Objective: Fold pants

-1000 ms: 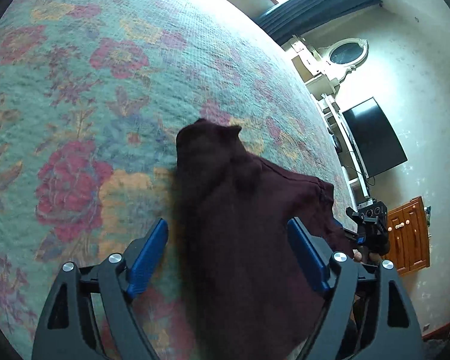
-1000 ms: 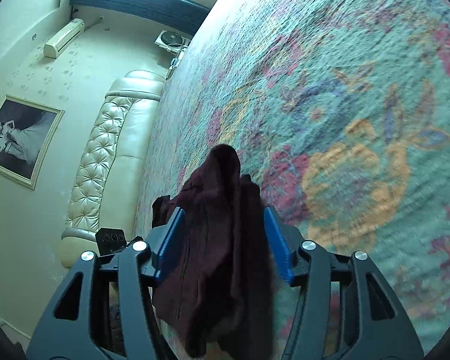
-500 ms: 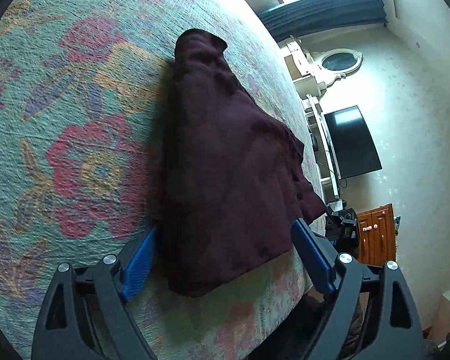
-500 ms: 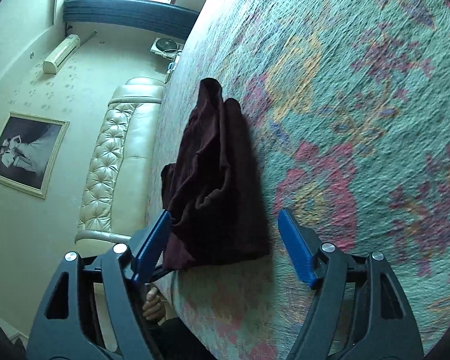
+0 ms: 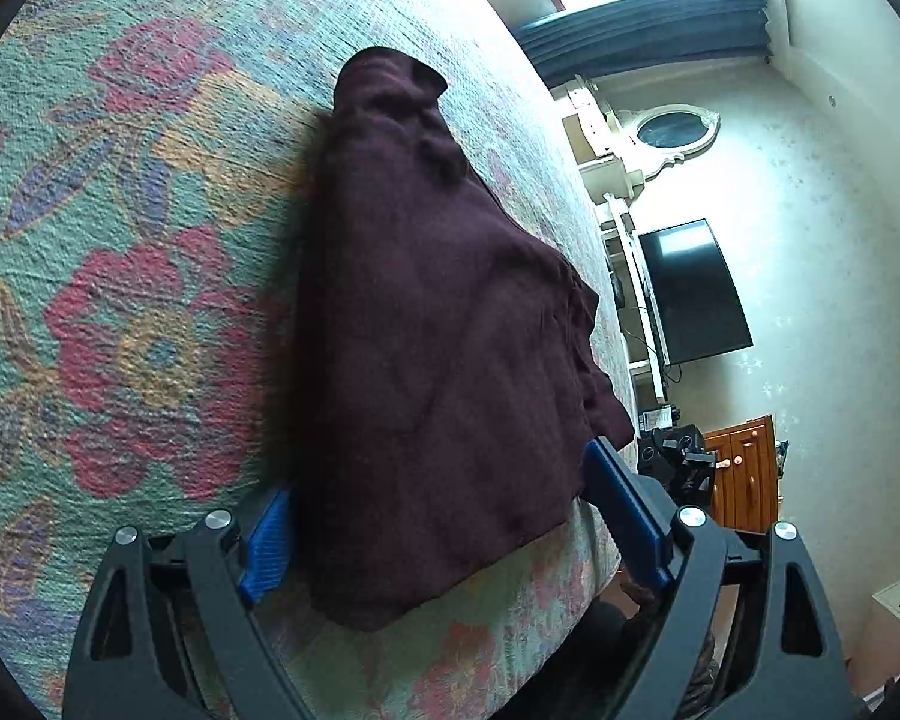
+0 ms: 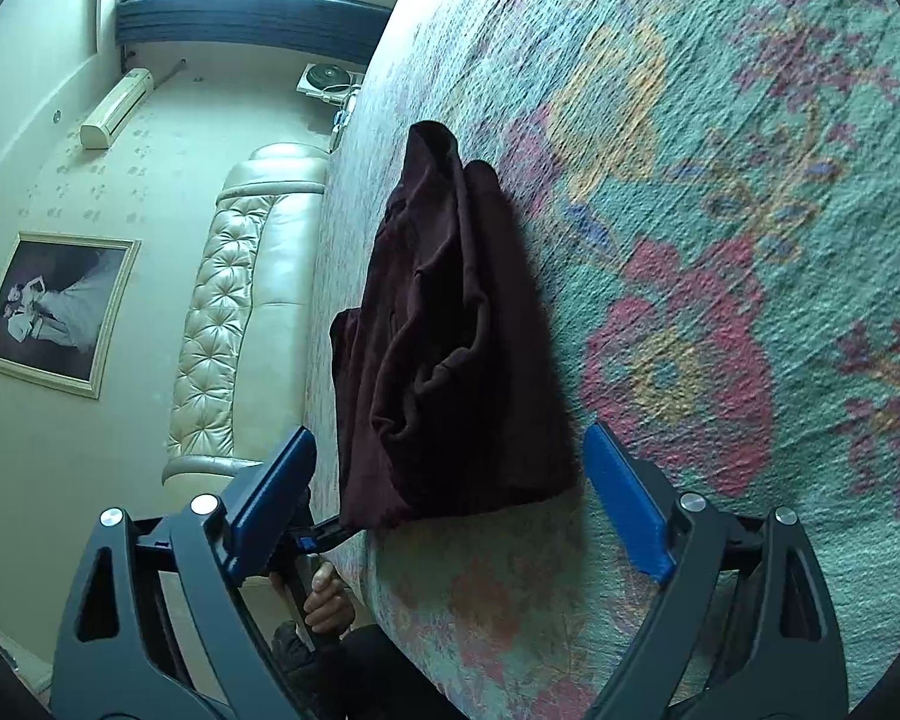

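Note:
Dark maroon pants [image 5: 426, 324] lie folded in a compact stack on a floral bedspread [image 5: 120, 276], near its front edge. My left gripper [image 5: 444, 516] is open, its blue pads on either side of the stack's near end, holding nothing. In the right wrist view the same pants [image 6: 450, 348] lie ahead of my right gripper [image 6: 450, 480], which is open and empty, just short of the stack's near edge. The top layers are wrinkled. The other gripper's tip [image 6: 324, 534] and the hand holding it show past the bed edge.
The bedspread [image 6: 720, 240] stretches far beyond the pants. A cream tufted sofa [image 6: 234, 300] and a framed picture [image 6: 54, 312] stand off one side. A TV [image 5: 696, 294], a mirror dresser [image 5: 648, 144] and a wooden cabinet [image 5: 744, 474] stand off the other.
Both grippers let go of the pants and opened wide. The pants dropped onto the bedspread as a folded stack. Both grippers drew back towards the near edge of the bed.

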